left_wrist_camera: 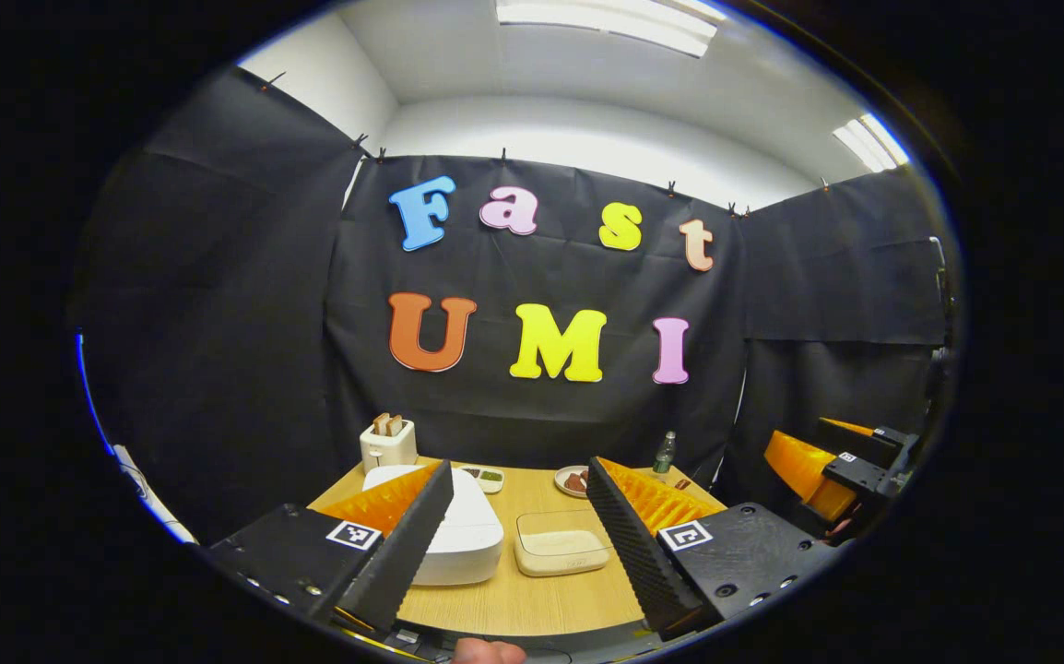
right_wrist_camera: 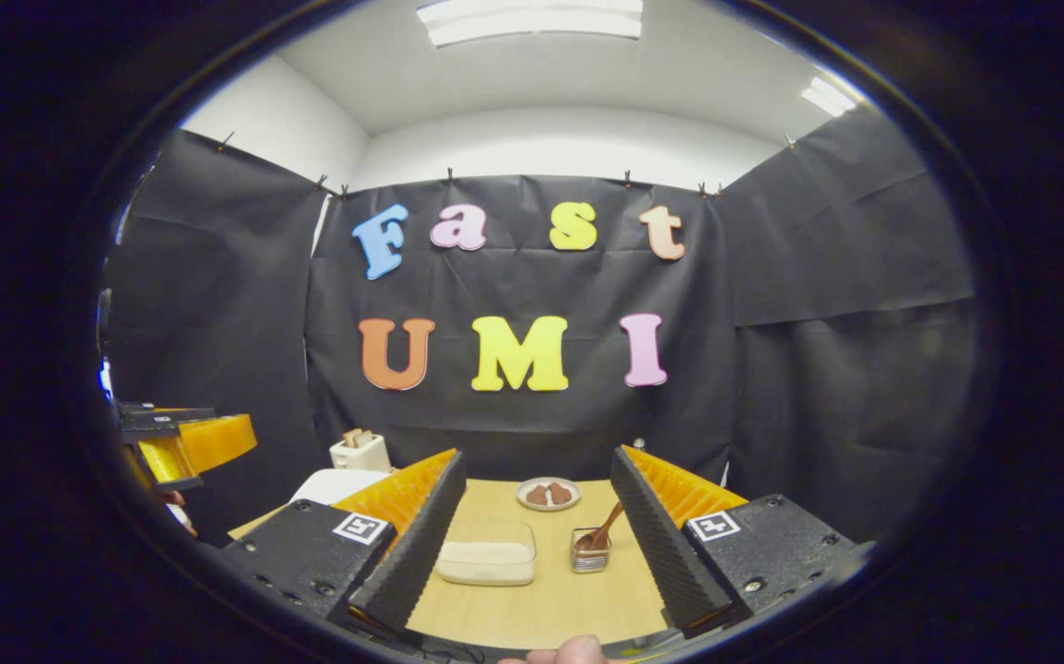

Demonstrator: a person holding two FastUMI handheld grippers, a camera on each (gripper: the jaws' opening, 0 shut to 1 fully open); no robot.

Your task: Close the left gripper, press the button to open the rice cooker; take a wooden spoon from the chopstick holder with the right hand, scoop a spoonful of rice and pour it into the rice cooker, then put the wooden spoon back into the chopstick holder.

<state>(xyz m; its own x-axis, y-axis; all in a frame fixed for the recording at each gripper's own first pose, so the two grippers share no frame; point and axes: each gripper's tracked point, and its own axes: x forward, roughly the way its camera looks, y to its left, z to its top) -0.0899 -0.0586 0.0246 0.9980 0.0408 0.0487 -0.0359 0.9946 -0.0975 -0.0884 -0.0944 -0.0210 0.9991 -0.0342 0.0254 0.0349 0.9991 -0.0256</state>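
Observation:
The white rice cooker [left_wrist_camera: 458, 530] sits lid down on the wooden table [left_wrist_camera: 541, 599], just ahead of my open left gripper [left_wrist_camera: 518, 521] and partly behind its left finger. Beside it lies a clear box of rice [left_wrist_camera: 560, 546]. In the right gripper view the same rice box [right_wrist_camera: 488, 558] lies ahead, and a small clear chopstick holder [right_wrist_camera: 590, 551] stands right of it with a wooden spoon [right_wrist_camera: 604, 530] leaning out. My right gripper [right_wrist_camera: 537, 530] hangs open above the table's near edge, with nothing between its fingers. The cooker's edge [right_wrist_camera: 334, 484] peeks out left of its left finger.
A white toaster [left_wrist_camera: 388, 443] with bread stands at the back left. A small sauce dish [left_wrist_camera: 486, 477], a plate of brown food [left_wrist_camera: 573, 480] and a green bottle [left_wrist_camera: 665, 452] line the back. The other gripper [left_wrist_camera: 827, 466] hovers at the right, off the table.

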